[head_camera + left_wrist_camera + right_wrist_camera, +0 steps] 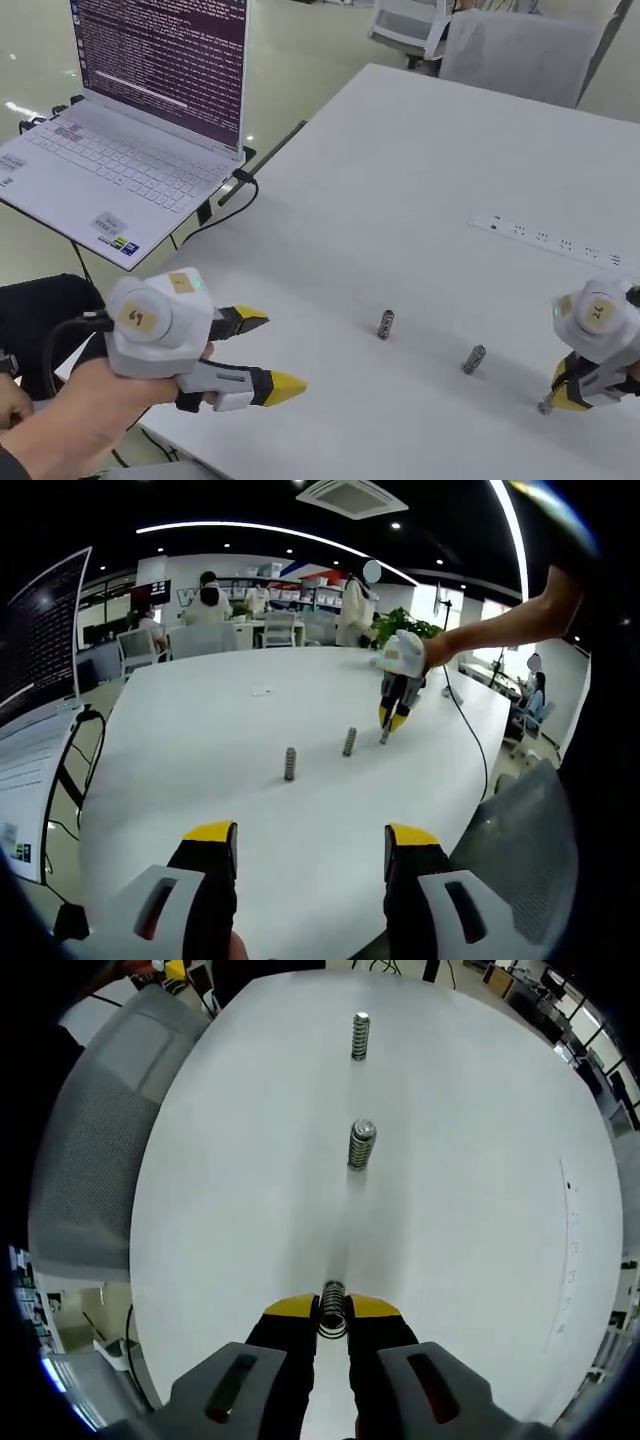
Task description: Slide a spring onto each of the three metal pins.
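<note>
While our left gripper (310, 842) hangs jaws apart, we've got the right gripper (333, 1309) pinched on a spring (332, 1322) at the table (230, 1180) — second spring (361, 1144) and third spring (360, 1036) upright in line ahead.

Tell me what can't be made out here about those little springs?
- Right gripper view: whether a pin sits inside the held spring; the jaws of the right gripper and the coils hide it.
- Head view: the left standing spring and the right standing spring are too small to show their pins.
- Head view: the text on the laptop is too small to read.
- Head view: the power strip is cut off by the right edge.
</note>
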Available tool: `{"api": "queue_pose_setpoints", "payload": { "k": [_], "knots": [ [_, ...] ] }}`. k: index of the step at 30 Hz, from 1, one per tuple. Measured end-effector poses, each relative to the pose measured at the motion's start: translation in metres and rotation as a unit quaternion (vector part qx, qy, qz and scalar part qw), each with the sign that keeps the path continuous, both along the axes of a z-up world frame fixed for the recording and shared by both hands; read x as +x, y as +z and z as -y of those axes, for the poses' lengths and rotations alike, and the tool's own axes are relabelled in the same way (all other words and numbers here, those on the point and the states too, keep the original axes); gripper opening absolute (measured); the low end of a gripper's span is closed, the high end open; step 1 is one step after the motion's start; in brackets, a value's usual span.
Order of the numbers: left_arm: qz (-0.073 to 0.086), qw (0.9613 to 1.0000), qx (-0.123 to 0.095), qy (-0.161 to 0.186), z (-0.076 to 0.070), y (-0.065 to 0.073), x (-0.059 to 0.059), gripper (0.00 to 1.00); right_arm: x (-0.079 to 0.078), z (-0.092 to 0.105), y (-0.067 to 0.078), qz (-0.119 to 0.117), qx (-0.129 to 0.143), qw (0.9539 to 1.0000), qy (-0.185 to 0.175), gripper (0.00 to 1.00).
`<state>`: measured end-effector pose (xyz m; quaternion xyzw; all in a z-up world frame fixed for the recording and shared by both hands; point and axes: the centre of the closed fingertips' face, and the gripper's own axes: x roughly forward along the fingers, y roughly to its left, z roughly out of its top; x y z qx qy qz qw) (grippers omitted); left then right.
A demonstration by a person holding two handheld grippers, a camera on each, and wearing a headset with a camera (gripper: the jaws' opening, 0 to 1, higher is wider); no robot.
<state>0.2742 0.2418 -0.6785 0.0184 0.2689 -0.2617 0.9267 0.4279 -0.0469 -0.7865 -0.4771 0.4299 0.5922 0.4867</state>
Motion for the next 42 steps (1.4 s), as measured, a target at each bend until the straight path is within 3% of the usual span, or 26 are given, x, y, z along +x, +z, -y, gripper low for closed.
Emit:
{"api": "queue_pose_setpoints", "payload": {
  "k": [10, 24, 42],
  "knots": [
    [0.001, 1.0, 0.005, 0.004, -0.004, 0.004, 0.001, 0.56, 0.0, -0.002, -0.01, -0.001, -0.004, 1.0, -0.006, 0.09],
    [-0.004, 1.0, 0.006, 0.006, -0.004, 0.003, -0.001, 0.59, 0.001, 0.002, -0.013, 0.002, -0.013, 0.9999, -0.004, 0.11],
    [-0.003, 1.0, 0.002, 0.002, -0.004, 0.002, -0.001, 0.6, 0.009, 0.003, 0.008, 0.025, 0.007, 0.9992, -0.031, 0.26]
  ]
}}
